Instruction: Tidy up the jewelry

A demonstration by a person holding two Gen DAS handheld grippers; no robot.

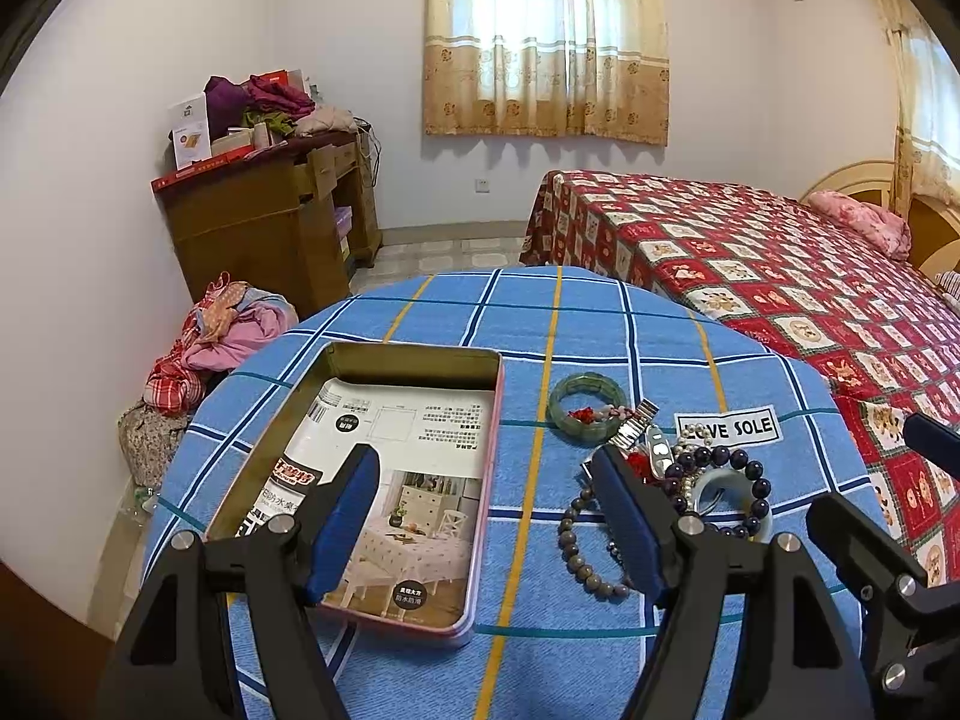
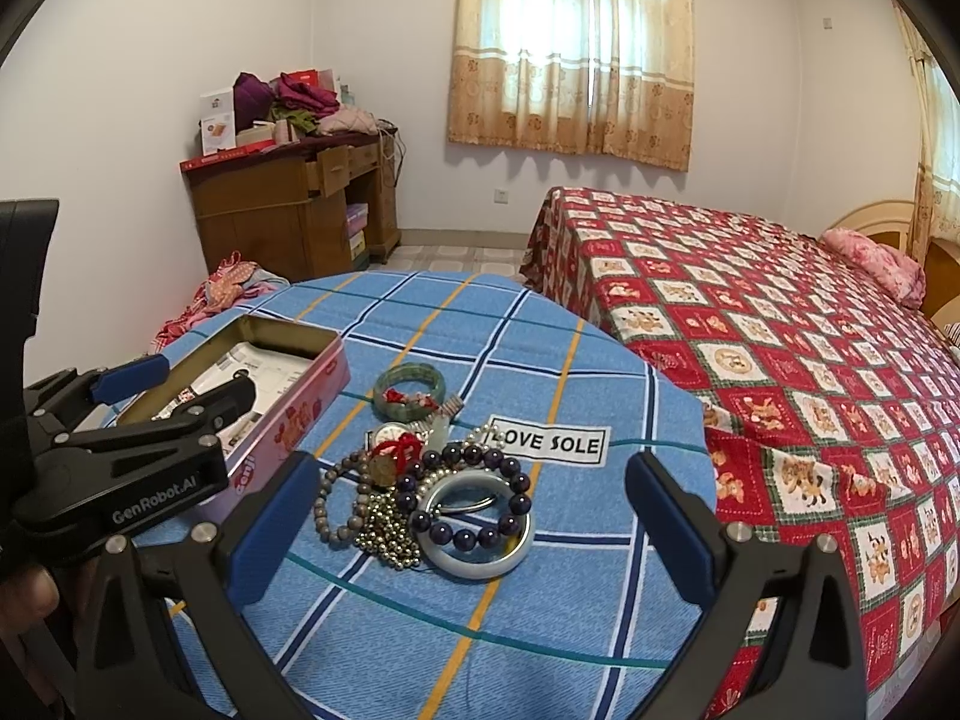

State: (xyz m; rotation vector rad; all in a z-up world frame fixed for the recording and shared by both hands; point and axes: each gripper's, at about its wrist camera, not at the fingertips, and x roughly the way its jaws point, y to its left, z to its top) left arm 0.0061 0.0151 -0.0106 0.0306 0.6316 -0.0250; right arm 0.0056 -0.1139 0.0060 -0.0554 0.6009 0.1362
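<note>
both hand-held gripper sets, left (image 1: 486, 474) and right (image 2: 474, 477), gape wide, holding nothing.

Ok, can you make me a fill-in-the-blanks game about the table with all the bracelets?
1. The open rectangular metal tin has only a printed ___ inside.
2. The white label on the blue checked tablecloth reads LOVE ___.
3. The dark purple bead bracelet lies on top of a pale ___ bangle.
4. Both grippers' jaws are ___.

Missing words: paper; SOLE; jade; open
</note>
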